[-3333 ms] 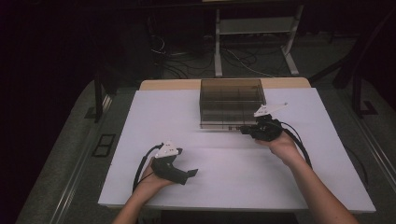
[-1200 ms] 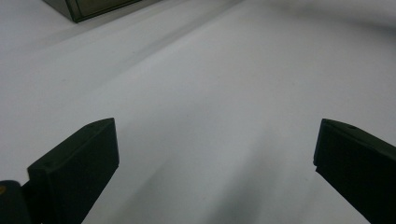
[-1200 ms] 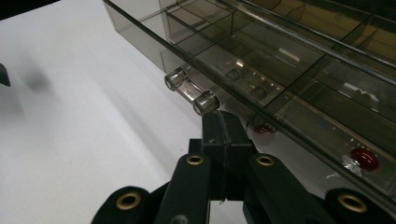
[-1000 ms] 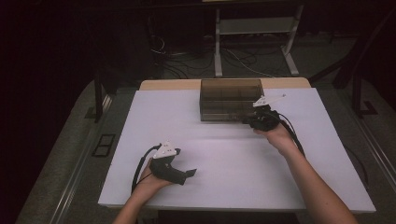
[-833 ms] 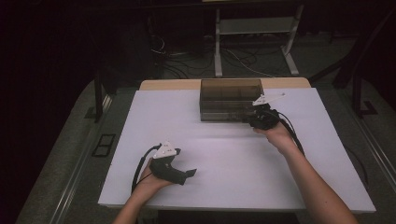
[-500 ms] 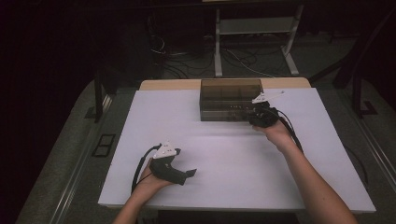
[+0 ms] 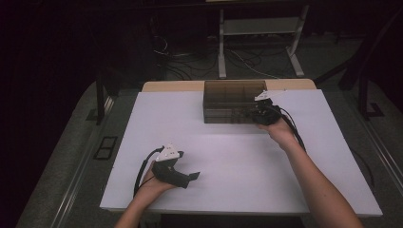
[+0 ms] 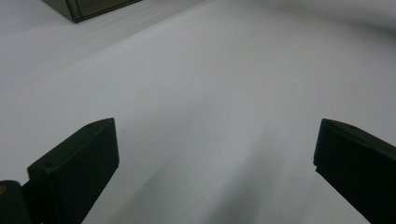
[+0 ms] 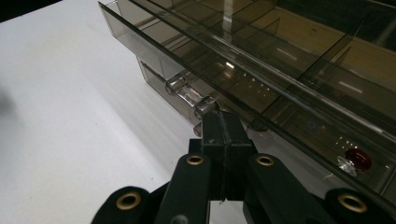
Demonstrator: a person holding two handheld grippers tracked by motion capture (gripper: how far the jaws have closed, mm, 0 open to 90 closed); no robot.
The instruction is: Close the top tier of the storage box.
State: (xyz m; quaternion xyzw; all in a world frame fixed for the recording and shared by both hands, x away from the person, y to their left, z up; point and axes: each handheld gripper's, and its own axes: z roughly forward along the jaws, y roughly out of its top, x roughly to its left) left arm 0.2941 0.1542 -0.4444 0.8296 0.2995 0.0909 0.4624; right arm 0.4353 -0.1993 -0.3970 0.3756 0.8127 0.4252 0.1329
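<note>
At the far right of the table, the right gripper point(image 7: 259, 114) has closed in on the front of the smoky plastic drawer box point(image 7: 228, 90); seconds ago it hovered just in front of the box's right corner, and it has since crept up and inward against the front face. Its jaws are pressed together, tips at a clear handle point(image 9: 187, 93) on one drawer front, though whether they pinch the handle's edge or merely touch it is unclear. My guess is that a drawer is about to be pulled open. A small red item point(image 9: 357, 159) shows through the tinted wall lower right in the right gripper view.

The left gripper point(image 7: 183, 176) has not shifted: it rests near the front left of the white tabletop point(image 7: 237, 156), jaws spread wide with nothing between them, well apart from the box.

The tabletop is plain, matte and bare around the box. Beyond it the room is dim: grey floor, loose cables point(image 7: 190, 59) and a white metal stand point(image 7: 259, 28) at the far side.
</note>
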